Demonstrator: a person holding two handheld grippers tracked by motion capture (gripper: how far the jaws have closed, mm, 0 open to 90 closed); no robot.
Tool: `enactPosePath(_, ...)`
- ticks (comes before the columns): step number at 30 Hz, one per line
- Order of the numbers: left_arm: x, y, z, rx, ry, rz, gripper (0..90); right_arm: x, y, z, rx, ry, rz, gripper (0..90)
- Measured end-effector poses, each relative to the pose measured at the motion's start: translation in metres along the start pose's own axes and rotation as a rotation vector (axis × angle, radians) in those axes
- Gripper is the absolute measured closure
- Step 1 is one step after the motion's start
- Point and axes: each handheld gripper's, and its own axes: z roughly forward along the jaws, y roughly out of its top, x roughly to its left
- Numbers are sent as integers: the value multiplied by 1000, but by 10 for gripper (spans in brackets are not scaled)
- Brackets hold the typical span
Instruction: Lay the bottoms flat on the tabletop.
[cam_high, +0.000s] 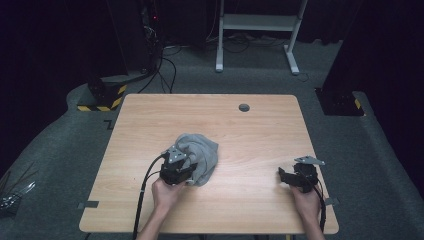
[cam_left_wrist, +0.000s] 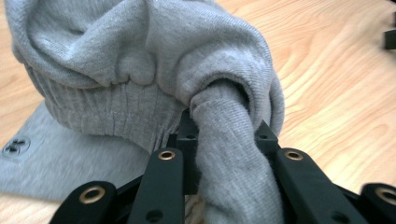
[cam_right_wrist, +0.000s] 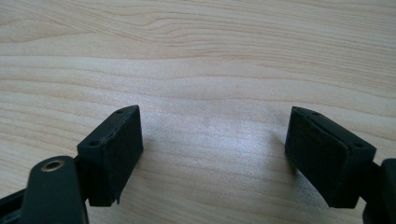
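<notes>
A crumpled grey garment (cam_high: 199, 156) lies mid-counter (cam_high: 250, 135). The left gripper (cam_left_wrist: 226, 135) has its fingers (cam_left_wrist: 187, 128) pinched on a twisted fold of it, probably to lift or spread the cloth. The right gripper (cam_right_wrist: 212, 149) waits aside, fingers (cam_right_wrist: 114, 151) spread wide over bare wood.

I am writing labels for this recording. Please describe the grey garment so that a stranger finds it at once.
On the wooden table, look left of the middle: the grey knitted garment lies crumpled there, with a ribbed hem. A fold of it sits between the jaws of the left gripper. It is the table's one soft thing.
</notes>
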Motion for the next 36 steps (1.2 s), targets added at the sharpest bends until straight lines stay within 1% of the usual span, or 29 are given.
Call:
enactPosePath(2,-3,1,0,-13,-13,5,728,0,0,0,0,0,0,189)
enactPosePath(4,-6,2,1,-16,-30,7,728,0,0,0,0,1,0,189)
enactPosePath(10,-11,6,4,-19,-51,9,728,0,0,0,0,1,-3,189)
enactPosePath(12,-14,9,5,-21,-57,19,728,0,0,0,-1,1,-3,189)
enactPosePath(15,-19,14,6,-21,-65,45,728,0,0,0,-1,1,-3,189)
enactPosePath(19,-25,19,10,-30,-97,48,728,0,0,0,0,1,-3,189)
enactPosePath(22,-30,22,13,-32,-111,63,728,0,0,0,0,1,-3,189)
enactPosePath(23,-34,25,15,-29,-120,79,727,0,0,0,0,1,-1,189)
enactPosePath(26,-37,28,17,-29,-130,85,727,0,0,0,0,1,-3,189)
enactPosePath(28,-41,32,19,-31,-149,86,726,0,0,0,0,1,-1,189)
enactPosePath(32,-49,37,23,-36,-172,102,725,0,0,0,0,1,-3,189)
enactPosePath(35,-55,41,27,-37,-191,121,723,0,0,0,0,1,-3,189)
enactPosePath(36,-56,41,28,-39,-197,117,719,0,0,0,0,1,-3,189)
